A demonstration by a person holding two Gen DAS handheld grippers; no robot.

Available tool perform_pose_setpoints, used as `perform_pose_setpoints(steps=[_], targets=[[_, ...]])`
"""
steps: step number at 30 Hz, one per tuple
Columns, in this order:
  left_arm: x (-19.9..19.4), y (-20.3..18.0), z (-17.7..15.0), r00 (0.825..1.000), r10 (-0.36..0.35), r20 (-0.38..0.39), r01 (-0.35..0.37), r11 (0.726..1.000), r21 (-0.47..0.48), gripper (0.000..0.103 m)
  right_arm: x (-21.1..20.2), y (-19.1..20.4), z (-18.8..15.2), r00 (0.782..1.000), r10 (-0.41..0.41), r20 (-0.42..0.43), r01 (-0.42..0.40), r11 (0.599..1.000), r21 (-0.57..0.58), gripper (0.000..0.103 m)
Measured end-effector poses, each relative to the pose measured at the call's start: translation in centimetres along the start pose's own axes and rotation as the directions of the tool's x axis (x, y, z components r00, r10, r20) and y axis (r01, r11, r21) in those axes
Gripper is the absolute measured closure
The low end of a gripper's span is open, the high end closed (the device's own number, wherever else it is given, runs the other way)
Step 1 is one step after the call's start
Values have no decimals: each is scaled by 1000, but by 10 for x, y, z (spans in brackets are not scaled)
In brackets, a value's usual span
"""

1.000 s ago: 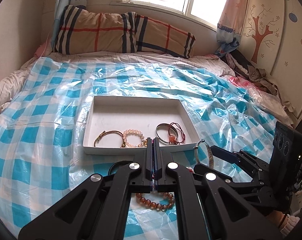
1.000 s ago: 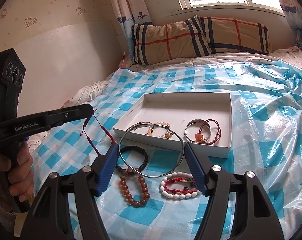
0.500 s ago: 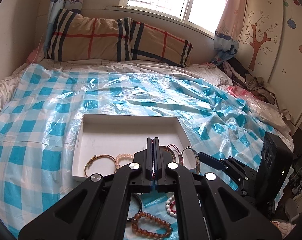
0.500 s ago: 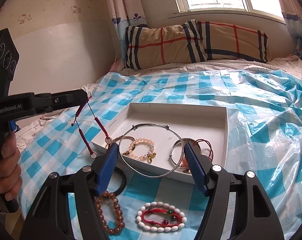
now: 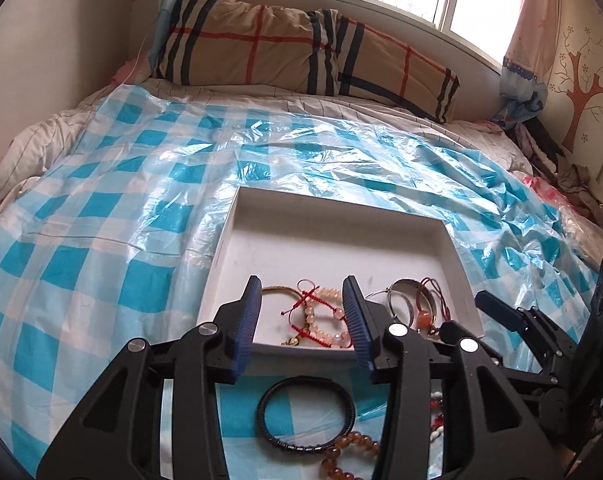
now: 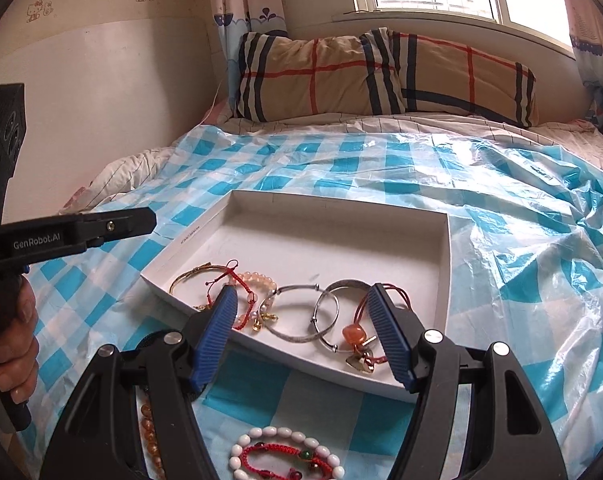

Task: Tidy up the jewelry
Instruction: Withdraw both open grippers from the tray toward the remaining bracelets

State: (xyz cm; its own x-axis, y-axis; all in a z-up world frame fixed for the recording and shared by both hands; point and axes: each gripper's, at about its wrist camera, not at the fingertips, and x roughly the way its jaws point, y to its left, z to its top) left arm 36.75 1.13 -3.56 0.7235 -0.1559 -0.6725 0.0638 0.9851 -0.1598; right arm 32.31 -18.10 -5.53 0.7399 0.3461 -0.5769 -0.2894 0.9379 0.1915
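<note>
We are looking at a bed that is wearing a crinkled blue-and-white checked plastic sheet. A plaid pillow is lying against the wall at the head. A shallow white cardboard tray is sitting on the sheet, holding bracelets and bangles. In front of the tray, directly on the sheet, a black braided bracelet, an amber bead bracelet and a white bead bracelet with a red cord are lying close together.

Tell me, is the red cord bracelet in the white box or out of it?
In. The red cord bracelet lies on the white box floor, draped over beaded bracelets, free of both tools.
</note>
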Motion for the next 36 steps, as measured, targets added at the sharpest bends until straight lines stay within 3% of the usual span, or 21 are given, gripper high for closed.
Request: perform_pose_setpoints(steps=[12, 17, 36], targets=[[-34, -9, -54, 997, 73, -30, -70, 994, 87, 48, -49, 9, -42, 998, 26, -52, -23, 998, 51, 35], [-42, -11, -61, 996, 90, -24, -87, 991, 98, 42, -59, 9, -48, 998, 30, -53, -26, 996, 85, 34], [-43, -10, -72, 993, 111, -39, -106, 989, 104, 37, -58, 10, -58, 996, 40, -75, -32, 994, 106, 34]])
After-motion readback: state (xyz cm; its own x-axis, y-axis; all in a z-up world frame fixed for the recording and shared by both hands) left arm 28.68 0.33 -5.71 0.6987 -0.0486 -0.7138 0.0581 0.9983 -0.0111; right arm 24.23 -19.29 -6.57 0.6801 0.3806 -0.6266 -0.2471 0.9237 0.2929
